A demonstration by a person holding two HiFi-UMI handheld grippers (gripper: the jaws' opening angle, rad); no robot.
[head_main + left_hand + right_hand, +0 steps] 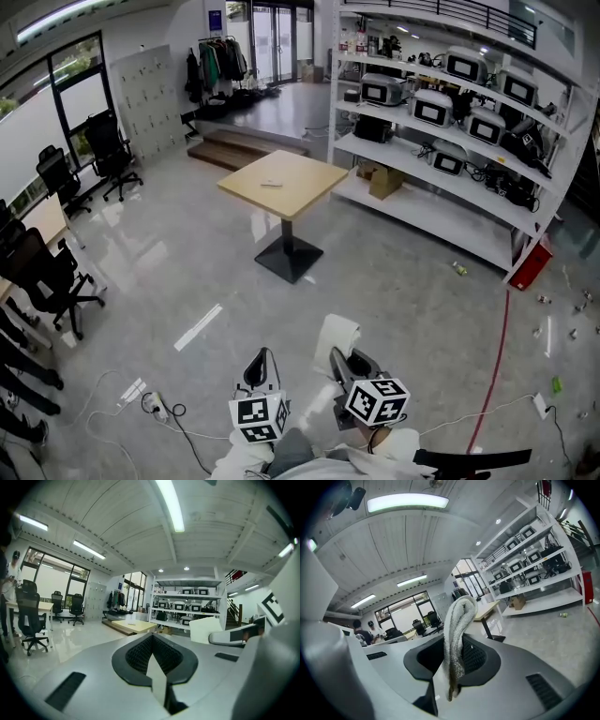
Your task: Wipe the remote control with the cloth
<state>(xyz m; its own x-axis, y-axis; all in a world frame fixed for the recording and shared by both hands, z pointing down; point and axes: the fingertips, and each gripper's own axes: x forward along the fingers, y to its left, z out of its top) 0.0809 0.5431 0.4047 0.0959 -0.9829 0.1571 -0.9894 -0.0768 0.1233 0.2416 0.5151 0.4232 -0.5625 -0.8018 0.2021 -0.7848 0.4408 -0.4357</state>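
Observation:
The remote control (pixel 271 184) is a small grey bar lying on the square wooden table (pixel 300 192) in the middle of the room, far ahead of both grippers. My right gripper (pixel 350 362) is shut on a folded white cloth (pixel 336 337), which stands up out of its jaws. In the right gripper view the cloth (pixel 457 630) rises between the dark pads of the right gripper (pixel 457 656). My left gripper (pixel 262 364) is held low beside it, and in its own view the left gripper (pixel 152 644) is shut with nothing between its jaws.
White shelving (pixel 441 141) with several machines lines the right side. Black office chairs (pixel 47 272) stand at the left, and a power strip with cables (pixel 155 406) lies on the floor near my feet. A red cable (pixel 497 356) runs along the floor at the right. Steps (pixel 234 148) lie behind the table.

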